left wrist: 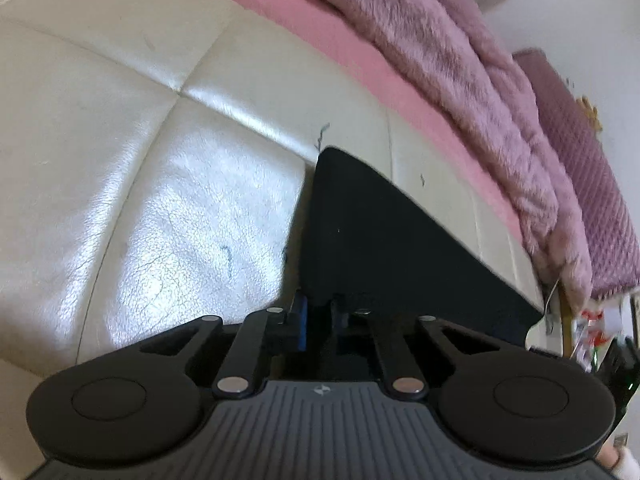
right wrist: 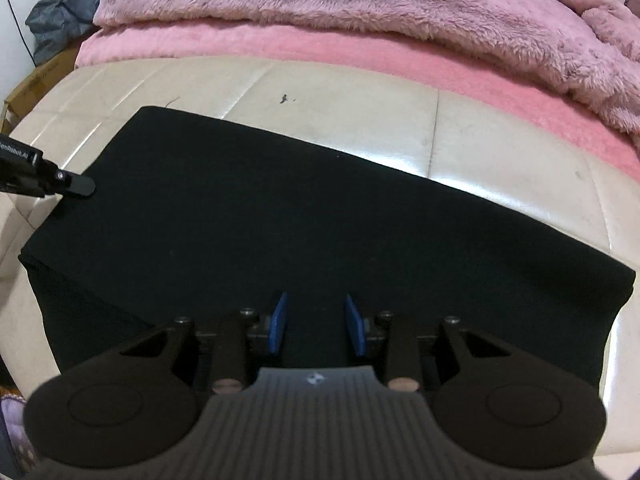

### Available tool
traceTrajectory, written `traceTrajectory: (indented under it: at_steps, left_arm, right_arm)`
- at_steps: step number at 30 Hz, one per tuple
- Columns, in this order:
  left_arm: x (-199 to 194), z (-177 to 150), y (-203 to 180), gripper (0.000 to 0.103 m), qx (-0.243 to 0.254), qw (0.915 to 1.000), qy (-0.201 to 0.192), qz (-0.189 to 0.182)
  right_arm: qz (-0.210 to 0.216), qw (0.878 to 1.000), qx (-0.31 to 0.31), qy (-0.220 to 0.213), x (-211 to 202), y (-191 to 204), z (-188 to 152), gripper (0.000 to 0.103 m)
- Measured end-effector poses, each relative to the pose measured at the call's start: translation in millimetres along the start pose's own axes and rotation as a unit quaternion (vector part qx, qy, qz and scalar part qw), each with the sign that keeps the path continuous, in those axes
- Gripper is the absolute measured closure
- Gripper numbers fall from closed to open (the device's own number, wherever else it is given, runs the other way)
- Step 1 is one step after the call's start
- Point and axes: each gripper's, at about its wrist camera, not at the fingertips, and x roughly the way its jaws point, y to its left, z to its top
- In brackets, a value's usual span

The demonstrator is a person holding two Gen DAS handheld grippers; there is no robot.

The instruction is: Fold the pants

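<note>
On glossy cream leather [right wrist: 500,152], flat matte black pants [right wrist: 280,220], edge clenched by left gripper [left wrist: 318,312]; right gripper [right wrist: 316,324] agape.

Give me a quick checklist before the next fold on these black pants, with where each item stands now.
1. Pants lying flat on the cream cushion: ok.
2. Left gripper closed on the pants' edge: ok.
3. Right gripper gripping the pants: not ok, jaws apart.
4. Top surface free of wrinkles: ok.
5. Pink blanket clear of the pants: ok.
6. Layers underneath aligned: cannot tell.
</note>
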Motion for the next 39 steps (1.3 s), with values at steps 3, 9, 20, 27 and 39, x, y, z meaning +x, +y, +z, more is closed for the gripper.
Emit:
traceTrajectory:
  at_steps: [3, 9, 20, 27, 39]
  left_arm:
    - [-13, 4, 6, 0.093, -0.024, 0.9996, -0.011, 0.005]
    - [-47, 10, 23, 0.094, -0.036, 0.9979, -0.032, 0.042]
    - [-78, 10, -44, 0.094, -0.003, 0.9976, -0.060, 0.033]
    - [-85, 5, -115, 0.094, 0.030, 0.9965, -0.075, 0.021]
    - [0, -28, -215, 0.094, 0.115, 0.9933, -0.012, -0.003]
  right_arm:
    - [-0.006, 1.000, -0.015, 0.005, 0, 6, 1, 0.076]
    - [0.034, 0.999, -0.035, 0.017, 11, 41, 12, 0.081]
    - [0.038, 0.999, -0.035, -0.017, -7, 35, 9, 0.081]
    - [0.007, 0.999, 0.015, -0.037, -31, -3, 0, 0.080]
    - [0.006, 0.996, 0.047, -0.074, -79, -35, -11, 0.080]
